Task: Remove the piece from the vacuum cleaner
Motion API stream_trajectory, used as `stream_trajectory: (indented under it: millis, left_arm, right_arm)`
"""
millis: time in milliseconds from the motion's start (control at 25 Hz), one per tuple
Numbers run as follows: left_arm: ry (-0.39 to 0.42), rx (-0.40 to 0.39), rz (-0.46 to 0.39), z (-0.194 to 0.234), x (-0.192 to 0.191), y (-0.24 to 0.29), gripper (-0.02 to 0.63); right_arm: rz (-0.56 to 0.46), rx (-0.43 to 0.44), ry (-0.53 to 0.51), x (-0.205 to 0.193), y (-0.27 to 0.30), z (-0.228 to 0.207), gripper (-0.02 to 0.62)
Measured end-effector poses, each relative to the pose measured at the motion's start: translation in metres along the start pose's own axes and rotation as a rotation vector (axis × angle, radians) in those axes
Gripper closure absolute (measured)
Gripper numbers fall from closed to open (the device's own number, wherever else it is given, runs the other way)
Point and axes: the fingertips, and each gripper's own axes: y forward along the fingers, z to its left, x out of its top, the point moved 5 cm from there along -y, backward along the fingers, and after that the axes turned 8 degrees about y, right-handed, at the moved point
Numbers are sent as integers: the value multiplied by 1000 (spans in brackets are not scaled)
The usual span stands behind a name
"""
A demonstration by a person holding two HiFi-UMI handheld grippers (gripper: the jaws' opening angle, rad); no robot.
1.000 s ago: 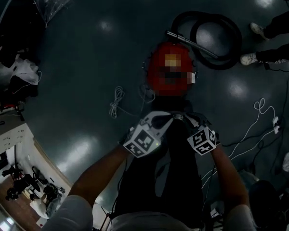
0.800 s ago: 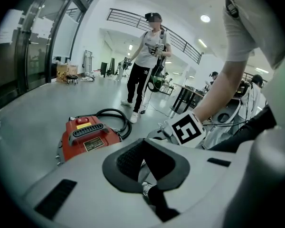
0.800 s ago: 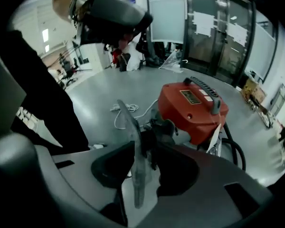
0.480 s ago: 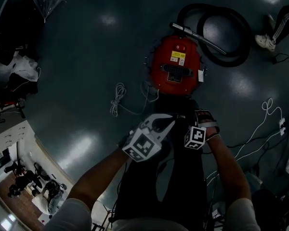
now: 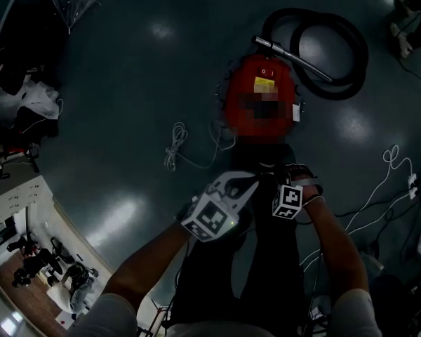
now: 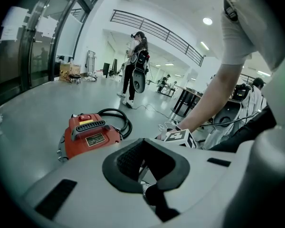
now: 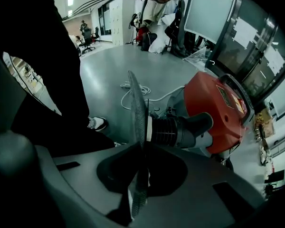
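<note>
No counter carries anything here, so there are no edges or corners to place things by: the red vacuum cleaner [image 5: 247,90] sits on the dark floor [image 5: 126,83] straight ahead of the person. Its black hose [image 5: 337,30] is coiled on its far side and a loose white cable [image 5: 174,146] lies to its left.

The task's thing, a ribbed black piece [image 7: 173,132] with a white collar, is plugged into the end of the vacuum cleaner nearest the person.

The right tool [image 7: 137,82] is brought in low at that end. Its jaws are together, seen edge-on, with the tips just beside the white collar. They may be nipping a thin lip of the piece, but the edge-on view does not settle it. Holding so close to the joint would suit a short, straight pull away from the red body.

The left tool [image 6: 143,160] hangs near the right one, short of the vacuum cleaner, with its jaws a little apart and nothing between them. It seems kept free to steady the body, since a wheeled machine is likely to roll when tugged.
</note>
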Motion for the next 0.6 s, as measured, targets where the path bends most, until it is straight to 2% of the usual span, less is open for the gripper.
stream_trajectory:
  millis: [200,400,600]
  left_arm:
    - [-17,-2,-6,-9,-3,-12,600]
    - [-21,4,-8,-19,0,-32,600]
    - [-33,11,-30,-43,36,-75,600]
  right_arm:
    - [13,107,11,2,-2,21,558]
    - [4,77,100,7,-27,32,558]
    - [-33,69,178,39,-99,33,557]
